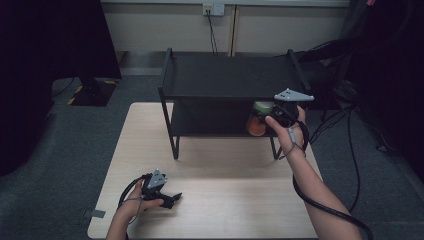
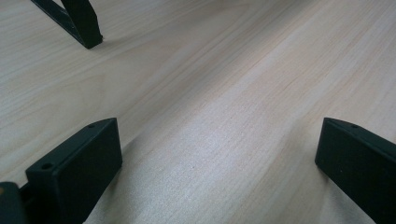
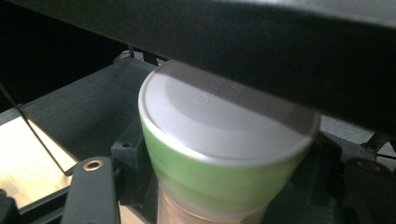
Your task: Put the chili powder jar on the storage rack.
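A jar [image 1: 257,123] with a green-rimmed white lid [image 3: 219,126] and orange contents hangs at the right end of the black rack's [image 1: 230,75] lower shelf [image 3: 84,107]. It sits just under the edge of the top board [image 3: 243,37]. My right gripper [image 1: 268,116] is shut on the jar below its lid, with one black jaw on each side in the right gripper view. My left gripper [image 1: 174,198] rests on the wooden table [image 1: 225,200] at the front left. Its jaws stand wide apart in the left gripper view, with nothing but bare wood [image 2: 219,140] between them.
The two-tier rack stands across the back of the table, and one of its legs [image 2: 79,21] shows ahead of the left gripper. Cables [image 1: 350,150] trail off the table's right side onto grey carpet. A dark stand [image 1: 92,90] is at the far left.
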Demonstrator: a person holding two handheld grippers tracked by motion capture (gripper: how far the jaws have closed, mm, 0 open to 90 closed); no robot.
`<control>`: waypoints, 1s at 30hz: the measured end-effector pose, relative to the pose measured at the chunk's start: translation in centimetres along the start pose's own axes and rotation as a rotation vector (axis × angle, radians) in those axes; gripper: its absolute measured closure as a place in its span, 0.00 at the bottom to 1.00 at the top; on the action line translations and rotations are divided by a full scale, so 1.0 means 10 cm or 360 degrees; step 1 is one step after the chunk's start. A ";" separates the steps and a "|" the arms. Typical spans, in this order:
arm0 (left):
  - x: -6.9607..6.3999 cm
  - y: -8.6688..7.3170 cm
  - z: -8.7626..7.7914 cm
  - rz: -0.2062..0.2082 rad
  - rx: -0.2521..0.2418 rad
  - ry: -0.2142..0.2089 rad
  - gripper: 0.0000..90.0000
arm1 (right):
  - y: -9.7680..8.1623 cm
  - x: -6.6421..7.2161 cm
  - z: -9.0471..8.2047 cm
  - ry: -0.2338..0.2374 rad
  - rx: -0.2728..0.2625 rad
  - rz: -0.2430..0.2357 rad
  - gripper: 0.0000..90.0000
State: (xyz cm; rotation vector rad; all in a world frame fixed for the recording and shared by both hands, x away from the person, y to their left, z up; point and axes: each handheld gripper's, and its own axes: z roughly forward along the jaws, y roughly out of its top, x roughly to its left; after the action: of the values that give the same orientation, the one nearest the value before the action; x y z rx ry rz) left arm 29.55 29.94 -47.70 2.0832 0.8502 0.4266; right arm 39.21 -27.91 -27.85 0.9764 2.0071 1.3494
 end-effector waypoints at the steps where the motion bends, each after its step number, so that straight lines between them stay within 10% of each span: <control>1: 0.00 0.00 0.00 0.0001 0.0001 0.0000 0.00 | -0.01 0.01 0.01 -0.0003 -0.0007 0.0009 0.37; 30: 0.00 0.00 0.00 0.0004 0.0002 -0.0002 0.00 | 0.00 0.08 0.12 -0.0098 -0.0020 0.0036 0.37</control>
State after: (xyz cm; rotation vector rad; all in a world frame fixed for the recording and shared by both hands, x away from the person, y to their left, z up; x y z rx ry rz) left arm 29.60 29.96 -47.68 2.0855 0.8470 0.4260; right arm 39.62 -26.58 -28.27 1.0252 1.9454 1.3261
